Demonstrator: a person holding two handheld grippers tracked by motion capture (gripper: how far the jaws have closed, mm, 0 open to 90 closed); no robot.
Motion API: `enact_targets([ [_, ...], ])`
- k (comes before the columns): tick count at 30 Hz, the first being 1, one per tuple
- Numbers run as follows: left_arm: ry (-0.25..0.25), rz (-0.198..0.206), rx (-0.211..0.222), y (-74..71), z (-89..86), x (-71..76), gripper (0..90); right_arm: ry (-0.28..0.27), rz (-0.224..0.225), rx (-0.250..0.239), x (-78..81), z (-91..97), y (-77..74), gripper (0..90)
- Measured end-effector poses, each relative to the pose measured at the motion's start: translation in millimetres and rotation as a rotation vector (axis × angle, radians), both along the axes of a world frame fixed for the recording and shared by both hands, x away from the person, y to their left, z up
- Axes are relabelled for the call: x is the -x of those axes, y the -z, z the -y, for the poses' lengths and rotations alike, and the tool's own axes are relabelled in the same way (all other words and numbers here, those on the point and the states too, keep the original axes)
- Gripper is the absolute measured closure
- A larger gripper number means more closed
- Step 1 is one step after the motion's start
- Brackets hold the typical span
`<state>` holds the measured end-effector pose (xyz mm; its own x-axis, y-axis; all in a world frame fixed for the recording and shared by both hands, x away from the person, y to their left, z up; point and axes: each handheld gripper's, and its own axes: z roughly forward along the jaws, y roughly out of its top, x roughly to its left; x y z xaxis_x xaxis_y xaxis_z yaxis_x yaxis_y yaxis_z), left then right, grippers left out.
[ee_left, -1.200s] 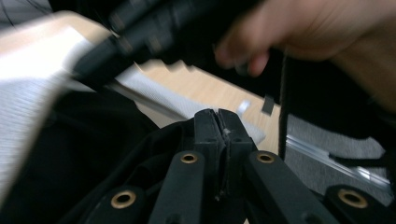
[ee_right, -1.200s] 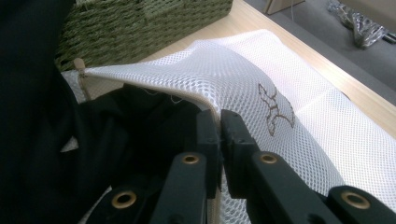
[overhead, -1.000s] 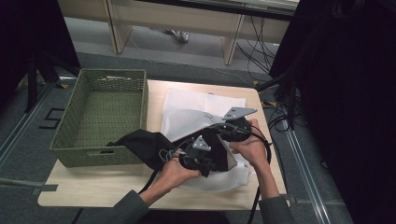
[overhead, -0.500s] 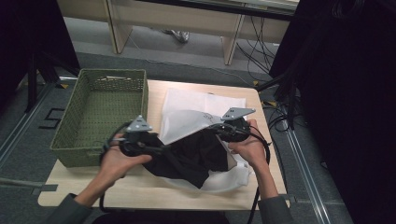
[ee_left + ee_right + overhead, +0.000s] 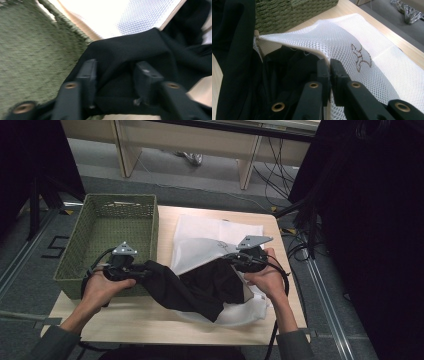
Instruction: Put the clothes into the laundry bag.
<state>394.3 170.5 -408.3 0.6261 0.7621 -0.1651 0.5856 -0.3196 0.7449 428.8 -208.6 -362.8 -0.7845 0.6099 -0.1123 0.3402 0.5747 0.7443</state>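
A black garment [image 5: 200, 287] stretches from the mouth of a white mesh bag [image 5: 200, 240] leftward across the table. My left gripper [image 5: 149, 270] is by the basket's near right corner. Its jaws have just been closing, and they now pinch a bunched fold of the black garment [image 5: 130, 47] between them [image 5: 116, 67]. My right gripper [image 5: 227, 256] is shut on the rim of the mesh bag [image 5: 352, 42] and lifts it, jaws [image 5: 329, 62] pressed together on the edge. Part of the garment [image 5: 234, 50] lies inside the bag's opening.
A green woven basket [image 5: 120, 197] stands on the left part of the wooden table [image 5: 130, 320], close beside my left hand. Its wall [image 5: 30, 55] is right next to the left jaws. Cables and desk legs lie on the floor beyond the table.
My left hand has swung from the bag's mouth at the centre to the left by the basket, and the black garment now stretches out that way. The right hand has kept still.
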Motion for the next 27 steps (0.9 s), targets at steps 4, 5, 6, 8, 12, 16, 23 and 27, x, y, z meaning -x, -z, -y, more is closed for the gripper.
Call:
enact_targets([
  [4, -0.002, 0.073, -0.006, -7.3, 1.5, 6.2, 87.5, 0.0, 0.0, 0.0, 0.0, 0.0, 0.0, 87.3],
  [5, -0.001, 0.09, -0.015, -11.2, 1.2, 7.4, 87.7, 0.005, 0.009, 0.001, 0.0, 0.2, -0.3, 87.2],
  [6, 0.004, 0.097, -0.008, -15.3, 1.1, 8.6, 88.0, 0.011, 0.003, -0.001, 0.1, -0.1, -0.4, 87.2],
  [8, 0.018, 0.118, 0.005, -24.3, 2.3, 11.8, 88.2, 0.001, -0.001, 0.001, 0.0, -0.1, -0.1, 87.3],
  [12, 0.07, 0.189, 0.048, -54.6, 15.0, 25.5, 88.3, -0.01, 0.021, 0.009, -1.5, 0.5, -0.9, 87.3],
  [16, 0.18, 0.242, 0.125, -81.9, 50.3, 46.7, 88.3, 0.015, 0.009, -0.001, 0.1, 1.2, -1.7, 87.3],
  [23, 0.398, 0.18, 0.183, -77.0, 138.9, 59.5, 88.0, 0.028, 0.007, -0.012, 1.4, 2.4, -2.5, 87.3],
  [27, 0.371, 0.127, 0.131, -35.6, 174.4, 38.8, 87.8, 0.018, 0.016, -0.008, 0.5, 5.4, -3.7, 87.3],
])
